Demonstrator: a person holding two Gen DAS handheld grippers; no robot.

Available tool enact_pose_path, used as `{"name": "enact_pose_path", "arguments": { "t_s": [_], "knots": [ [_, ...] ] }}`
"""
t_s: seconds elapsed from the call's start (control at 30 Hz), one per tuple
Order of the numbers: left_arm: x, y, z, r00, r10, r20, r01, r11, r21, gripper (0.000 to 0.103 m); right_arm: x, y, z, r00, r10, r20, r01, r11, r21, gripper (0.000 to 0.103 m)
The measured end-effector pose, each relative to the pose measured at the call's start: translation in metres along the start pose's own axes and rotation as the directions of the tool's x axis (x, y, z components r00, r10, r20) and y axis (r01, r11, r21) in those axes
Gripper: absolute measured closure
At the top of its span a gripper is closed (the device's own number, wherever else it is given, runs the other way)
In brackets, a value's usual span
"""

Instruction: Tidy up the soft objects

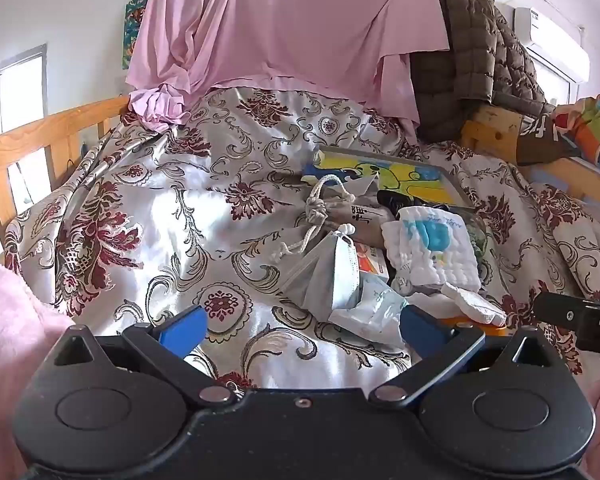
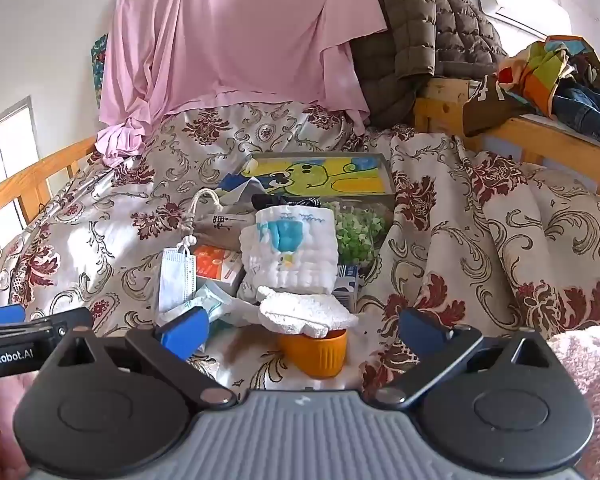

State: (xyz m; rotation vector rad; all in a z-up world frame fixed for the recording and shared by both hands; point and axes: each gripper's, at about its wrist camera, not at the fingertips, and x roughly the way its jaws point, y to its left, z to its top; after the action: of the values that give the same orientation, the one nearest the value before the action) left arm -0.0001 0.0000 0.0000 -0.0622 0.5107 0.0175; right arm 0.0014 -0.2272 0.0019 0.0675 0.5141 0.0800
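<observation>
A folded white quilted cloth (image 2: 290, 246) with a blue print sat in the middle of the clutter on the floral bedspread (image 2: 480, 248), and a second white, nubbly cloth (image 2: 304, 312) lay draped over an orange cup (image 2: 316, 354) just in front of it. Both grippers — the left gripper (image 1: 300, 326) and the right gripper (image 2: 302, 330) — stood wide open, holding nothing.
</observation>
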Motion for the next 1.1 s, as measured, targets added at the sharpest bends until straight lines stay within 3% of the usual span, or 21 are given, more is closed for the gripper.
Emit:
{"name": "enact_pose_path", "arguments": {
  "t_s": [1.1],
  "knots": [
    [-0.0002, -0.0004, -0.0001, 1.0, -0.001, -0.009, 0.001, 1.0, -0.003, 0.001, 0.0008, 0.0023, -0.0013, 1.0, 0.0, -0.006, 0.0, 1.0, -0.001, 0.0]
  ]
}}
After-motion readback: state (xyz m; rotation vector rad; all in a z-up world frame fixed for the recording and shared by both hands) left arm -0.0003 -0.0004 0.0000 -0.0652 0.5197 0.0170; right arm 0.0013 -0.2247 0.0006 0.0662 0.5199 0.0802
